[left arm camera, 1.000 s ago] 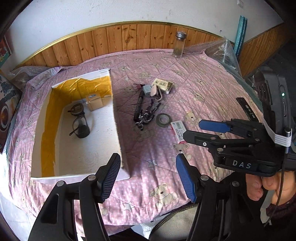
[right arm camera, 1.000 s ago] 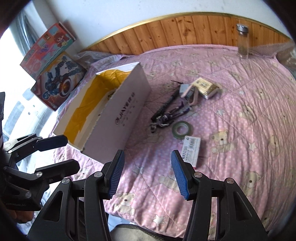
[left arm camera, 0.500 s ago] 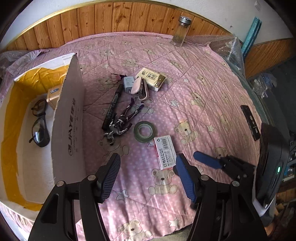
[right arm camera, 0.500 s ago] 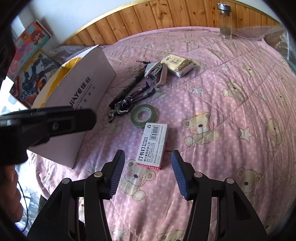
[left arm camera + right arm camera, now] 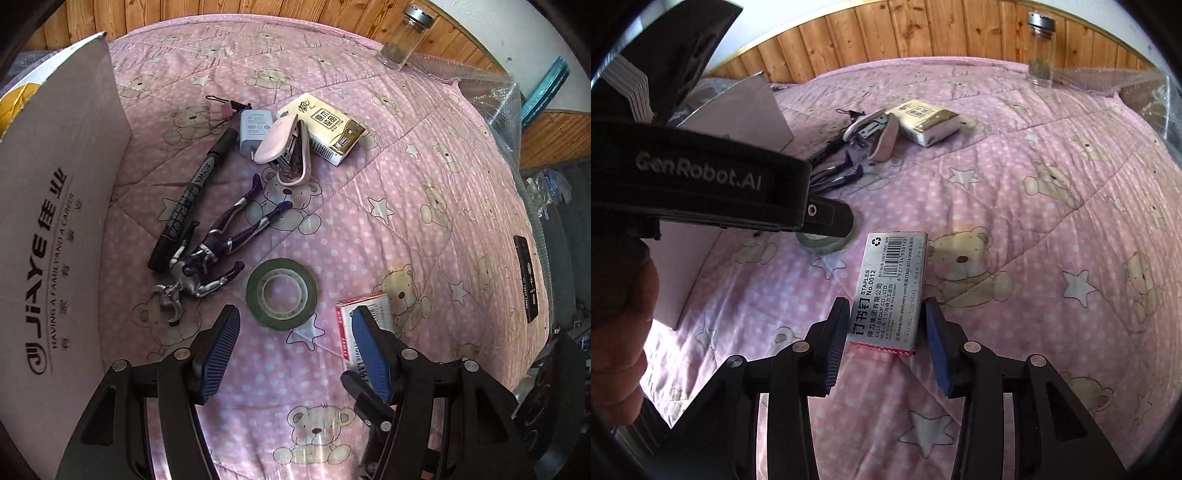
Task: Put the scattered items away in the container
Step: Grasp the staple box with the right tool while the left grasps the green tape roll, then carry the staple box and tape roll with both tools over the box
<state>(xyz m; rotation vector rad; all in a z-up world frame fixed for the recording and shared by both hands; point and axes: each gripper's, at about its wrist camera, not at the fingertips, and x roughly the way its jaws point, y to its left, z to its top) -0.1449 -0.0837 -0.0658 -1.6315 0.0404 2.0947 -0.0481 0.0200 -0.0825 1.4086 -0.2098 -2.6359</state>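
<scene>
A silver staples box [image 5: 891,286] lies flat on the pink quilt [image 5: 1015,206]. My right gripper [image 5: 886,345] straddles its near end, open, with each blue pad a sliver off the box's sides. My left gripper [image 5: 293,350] hovers open just short of a green tape roll [image 5: 281,293], and its right finger hides part of the staples box [image 5: 373,308]. Beyond lie a toy figure [image 5: 218,251], a black marker [image 5: 192,201], a pink stapler [image 5: 284,147], a white charger [image 5: 253,127], a tissue pack [image 5: 327,127] and a binder clip [image 5: 226,109]. The cardboard container [image 5: 55,240] stands at the left.
A glass bottle [image 5: 404,37] stands at the far edge by the wood panelling. A black flat device [image 5: 526,277] lies near the quilt's right edge. The left gripper's body [image 5: 701,173] fills the upper left of the right wrist view, with a hand [image 5: 617,314] below it.
Both grippers have moved forward and down toward the items. The right gripper's fingers have narrowed around the staples box. The left gripper has swung away from the container to the tape roll.
</scene>
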